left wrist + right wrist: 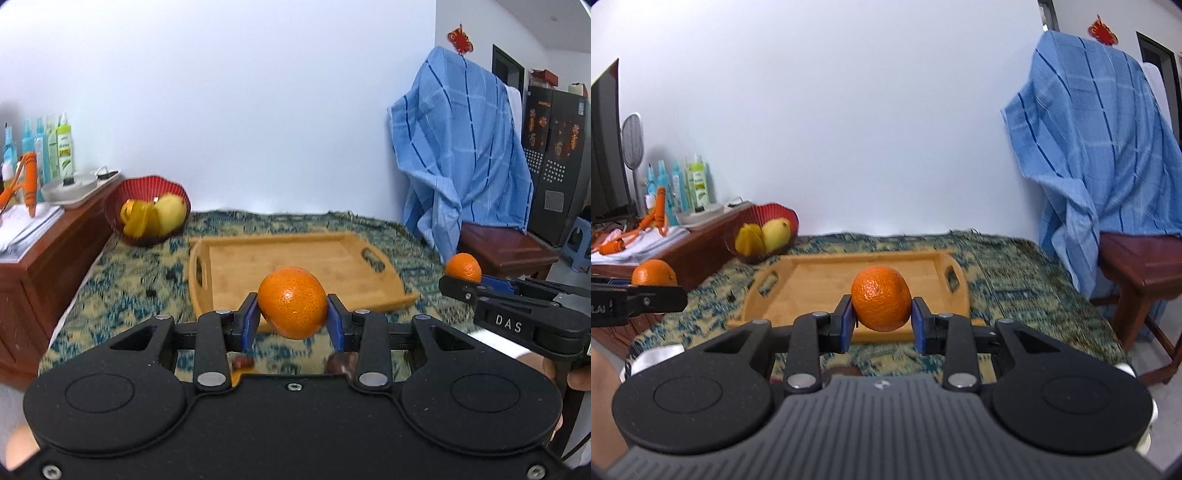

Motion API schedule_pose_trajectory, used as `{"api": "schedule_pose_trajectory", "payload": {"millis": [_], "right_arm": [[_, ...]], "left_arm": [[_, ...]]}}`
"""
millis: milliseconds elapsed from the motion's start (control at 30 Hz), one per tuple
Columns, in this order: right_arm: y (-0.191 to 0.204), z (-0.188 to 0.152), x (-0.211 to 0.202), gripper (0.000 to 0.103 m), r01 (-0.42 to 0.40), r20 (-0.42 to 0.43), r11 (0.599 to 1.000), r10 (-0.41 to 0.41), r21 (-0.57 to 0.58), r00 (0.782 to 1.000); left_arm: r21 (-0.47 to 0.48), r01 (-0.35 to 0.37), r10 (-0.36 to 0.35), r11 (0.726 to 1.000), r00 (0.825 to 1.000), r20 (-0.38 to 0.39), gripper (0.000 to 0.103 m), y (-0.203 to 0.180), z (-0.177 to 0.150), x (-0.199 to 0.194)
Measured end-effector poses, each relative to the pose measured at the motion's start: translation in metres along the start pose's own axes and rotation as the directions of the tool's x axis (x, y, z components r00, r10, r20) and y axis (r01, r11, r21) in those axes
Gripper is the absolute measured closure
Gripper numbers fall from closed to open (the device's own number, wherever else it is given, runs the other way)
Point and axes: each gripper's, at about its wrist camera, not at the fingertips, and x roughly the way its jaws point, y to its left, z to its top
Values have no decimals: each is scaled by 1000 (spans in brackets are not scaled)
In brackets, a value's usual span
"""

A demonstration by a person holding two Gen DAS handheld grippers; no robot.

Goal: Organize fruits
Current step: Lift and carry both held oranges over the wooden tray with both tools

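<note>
My left gripper (292, 317) is shut on an orange tangerine (291, 301), held above the patterned cloth in front of the wooden tray (291, 258). My right gripper (882, 314) is shut on a second tangerine (881, 297), also held just in front of the tray (849, 273). The tray holds nothing. Each gripper shows in the other's view with its tangerine: the right one at the right edge (463, 267), the left one at the left edge (653, 273). A red basket (147, 206) at the back left holds yellow fruit (168, 214).
A wooden cabinet (44, 266) on the left carries bottles and papers. A blue cloth (461, 147) drapes over furniture at the right, by a red-brown stool (1141, 266). Small dark fruits (340, 363) lie on the cloth below my left gripper.
</note>
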Motion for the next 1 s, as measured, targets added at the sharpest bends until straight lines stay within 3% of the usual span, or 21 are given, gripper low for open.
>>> {"api": "schedule_pose_trajectory", "payload": {"millis": [167, 433, 667, 867, 1000], "right_arm": [[-1, 24, 31, 67, -34, -3, 999, 34, 11, 999], [-21, 35, 122, 67, -25, -35, 999, 26, 42, 999], [-42, 24, 204, 67, 18, -108, 997, -9, 80, 994], [-43, 36, 251, 67, 10, -127, 1000, -8, 15, 992], [-58, 40, 286, 67, -10, -175, 995, 27, 95, 984]], "left_arm": [[-12, 6, -6, 1000, 1000, 2, 67, 11, 30, 35], [-18, -4, 4, 1000, 1000, -15, 67, 34, 59, 133], [-16, -17, 16, 1000, 997, -70, 67, 52, 57, 230], [-45, -8, 1, 999, 986, -164, 67, 65, 56, 300], [-23, 2, -6, 1000, 983, -182, 67, 66, 61, 335]]}}
